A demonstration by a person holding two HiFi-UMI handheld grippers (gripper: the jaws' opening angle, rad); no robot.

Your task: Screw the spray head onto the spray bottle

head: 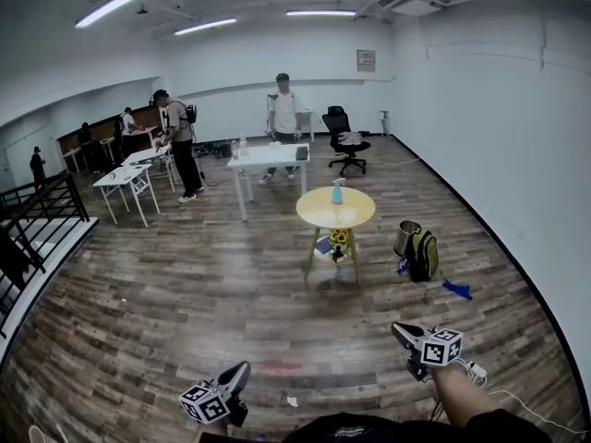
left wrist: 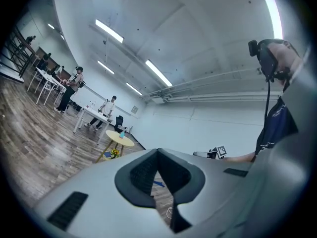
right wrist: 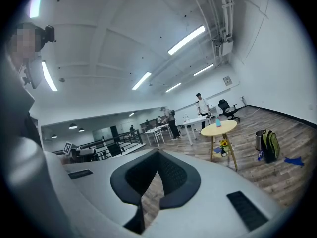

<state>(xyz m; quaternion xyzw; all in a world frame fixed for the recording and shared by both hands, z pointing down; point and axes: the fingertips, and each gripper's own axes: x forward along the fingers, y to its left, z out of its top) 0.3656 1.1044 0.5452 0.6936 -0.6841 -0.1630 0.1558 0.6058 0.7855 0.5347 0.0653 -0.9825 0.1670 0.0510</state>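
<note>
A small blue spray bottle (head: pixel 338 192) stands upright on a round yellow table (head: pixel 335 212) some way ahead across the wooden floor. It is too small to tell how its head sits. Both grippers hang low near the person, far from the table. My left gripper (head: pixel 242 369) is shut with nothing in it, and its jaws meet in the left gripper view (left wrist: pixel 157 151). My right gripper (head: pixel 397 329) is also shut and empty, with its jaws together in the right gripper view (right wrist: pixel 158 151). The bottle (right wrist: pixel 218 122) and table (right wrist: pixel 222 128) show at the right there.
A green backpack (head: pixel 424 254), a metal bin (head: pixel 406 238) and a blue cloth (head: pixel 456 290) lie right of the table. Sunflowers (head: pixel 340 238) sit on its lower shelf. White desks (head: pixel 268 158), several people and an office chair (head: pixel 345 140) stand farther back. A black railing (head: pixel 37 210) runs along the left.
</note>
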